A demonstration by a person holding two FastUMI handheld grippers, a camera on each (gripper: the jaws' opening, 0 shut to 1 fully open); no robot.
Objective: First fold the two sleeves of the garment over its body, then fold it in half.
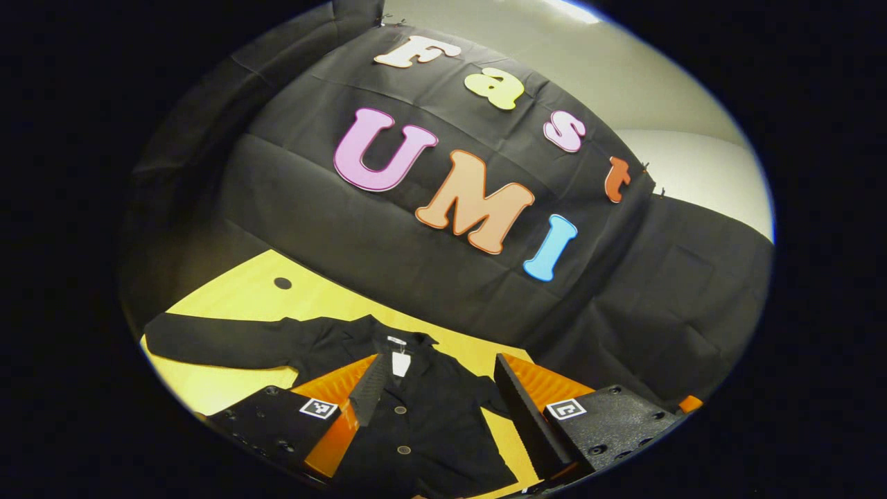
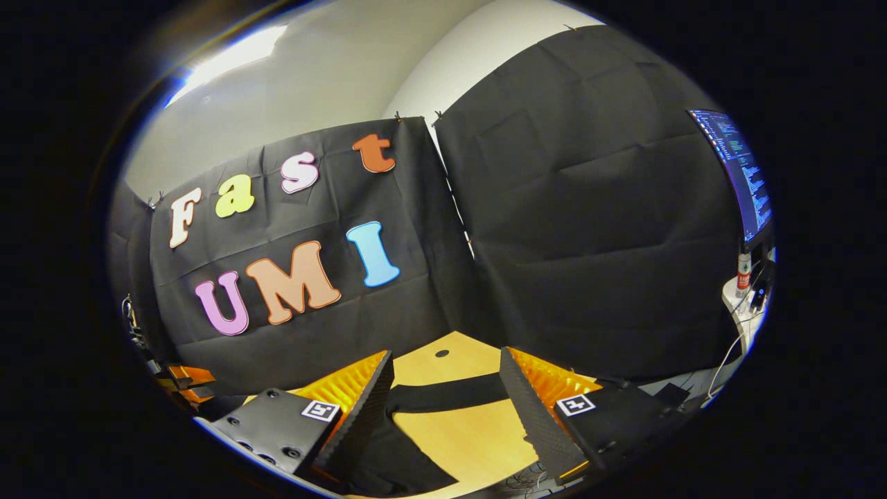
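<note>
A black button-front jacket [image 1: 423, 423] lies flat on the yellow table [image 1: 235, 291], collar toward the booth wall. One sleeve [image 1: 215, 341] stretches straight out to the left in the left gripper view. My left gripper [image 1: 436, 391] hovers open above the jacket's chest, with the white neck label [image 1: 400, 363] between its fingers' lines. In the right gripper view the other sleeve [image 2: 450, 394] runs across the table, and my right gripper [image 2: 447, 398] hangs open over it, holding nothing. Part of the jacket's body [image 2: 402, 457] shows at the lower left there.
The black cloth wall [image 1: 416, 242] closes the table's far side. A round hole [image 1: 282, 283] sits in the tabletop near the back. At the far right of the right gripper view stand a monitor [image 2: 741, 173] and a side table with cables [image 2: 745, 298].
</note>
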